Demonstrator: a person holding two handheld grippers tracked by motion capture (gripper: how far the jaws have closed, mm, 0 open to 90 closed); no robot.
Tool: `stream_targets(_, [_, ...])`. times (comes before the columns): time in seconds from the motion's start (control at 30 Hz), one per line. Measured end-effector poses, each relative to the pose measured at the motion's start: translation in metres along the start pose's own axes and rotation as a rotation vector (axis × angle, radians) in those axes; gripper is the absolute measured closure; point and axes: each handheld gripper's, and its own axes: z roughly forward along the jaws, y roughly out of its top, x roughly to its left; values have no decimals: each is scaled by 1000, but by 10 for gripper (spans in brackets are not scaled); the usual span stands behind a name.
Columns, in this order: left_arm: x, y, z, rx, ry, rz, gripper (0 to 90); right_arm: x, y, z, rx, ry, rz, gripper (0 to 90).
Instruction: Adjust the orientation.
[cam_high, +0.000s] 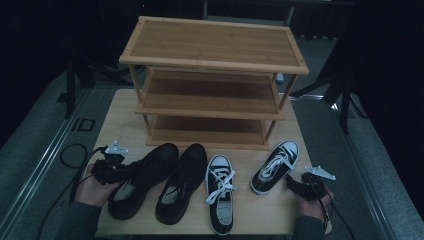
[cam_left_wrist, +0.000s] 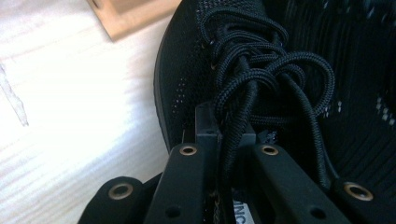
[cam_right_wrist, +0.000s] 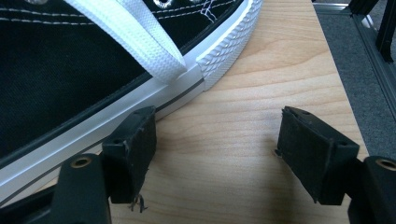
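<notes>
Left gripper (cam_left_wrist: 229, 135) clamped on black shoe's (cam_left_wrist: 280, 70) laces, pads hidden; right gripper (cam_right_wrist: 215, 154) wide.

We can read very little here. On the floor mat (cam_high: 82, 125) left of the table, in the high view, a pale marking looks like the letters "ID". In the left gripper view, white capitals stand on a dark surface low between the jaws of the left gripper (cam_left_wrist: 226, 140) — we make out "INC" at most, cut off by the picture's edge. The shoes carry no brand we can read — any marks there are too small or too dark.
</notes>
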Motion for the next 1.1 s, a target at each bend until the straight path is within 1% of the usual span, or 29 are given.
stream_targets(0.1, [1, 6, 0, -9, 7, 2, 868, 0, 0, 0, 0, 0, 1, 279])
stream_targets(0.2, [2, 15, 3, -29, 35, -16, 867, 0, 0, 0, 0, 0, 0, 279])
stream_targets(0.37, [7, 26, 8, -36, 38, -36, 867, 0, 0, 0, 0, 0, 1, 279])
stream_targets(0.47, [8, 29, 11, -42, 44, -47, 867, 0, 0, 0, 0, 0, 0, 279])
stream_targets(0.57, [11, 35, 17, -49, 60, -75, 867, 0, 0, 0, 0, 0, 0, 279])
stream_targets(0.63, [13, 37, 21, -50, 71, -81, 867, 0, 0, 0, 0, 0, 0, 279])
stream_targets(0.7, [13, 37, 21, -50, 71, -81, 867, 0, 0, 0, 0, 0, 0, 279])
stream_targets(0.77, [17, 44, 27, -55, 78, -104, 866, 0, 0, 0, 0, 0, 0, 279])
stream_targets(0.8, [17, 44, 27, -55, 78, -104, 866, 0, 0, 0, 0, 0, 0, 279])
stream_targets(0.83, [19, 47, 31, -59, 77, -120, 866, 0, 0, 0, 0, 0, 0, 279])
stream_targets(0.87, [19, 47, 31, -59, 77, -120, 866, 0, 0, 0, 0, 0, 0, 279])
stream_targets(0.9, [20, 50, 34, -61, 80, -133, 866, 0, 0, 0, 0, 0, 0, 279])
stream_targets(0.93, [20, 50, 34, -61, 80, -133, 866, 0, 0, 0, 0, 0, 0, 279])
stream_targets(1.03, [22, 56, 40, -61, 97, -154, 866, 0, 0, 0, 0, 1, 0, 279])
stream_targets(1.07, [22, 56, 40, -61, 97, -154, 866, 0, 0, 0, 0, 1, 0, 279])
stream_targets(1.1, [23, 59, 43, -60, 106, -164, 866, 0, 0, 0, 0, 1, 0, 279])
